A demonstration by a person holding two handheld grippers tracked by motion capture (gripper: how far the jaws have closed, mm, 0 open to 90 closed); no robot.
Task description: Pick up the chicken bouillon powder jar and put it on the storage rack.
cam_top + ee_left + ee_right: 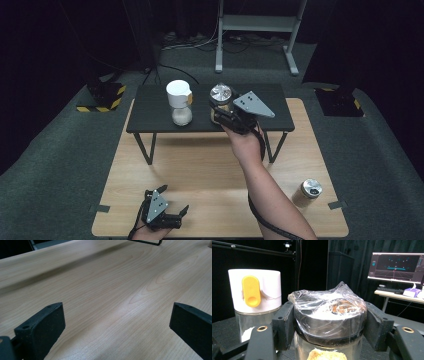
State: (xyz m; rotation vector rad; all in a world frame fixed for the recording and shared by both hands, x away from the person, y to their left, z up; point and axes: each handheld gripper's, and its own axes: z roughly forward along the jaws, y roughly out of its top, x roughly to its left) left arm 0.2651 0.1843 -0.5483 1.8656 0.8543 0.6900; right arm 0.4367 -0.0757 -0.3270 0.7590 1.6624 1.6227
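Note:
My right gripper (220, 111) is shut on a glass jar (220, 97) with a metal lid wrapped in clear plastic film, over the small black table (150, 107). In the right gripper view both pads (284, 325) press the sides of the jar's lid (329, 317), and pale brown contents show in the glass below. Just to its left stands a jar with a white cap and a yellow tab (179, 101), also seen as the white-capped jar (254, 293). My left gripper (181, 216) rests low at the near edge of the wooden tabletop (105, 290), its jaws wide apart with nothing between them.
Another small jar with a metal lid (308, 192) stands on the wooden table (200, 170) at the near right. The black table stands on thin legs across the far part of the wood. Dark carpet surrounds everything; a monitor (398, 266) glows behind.

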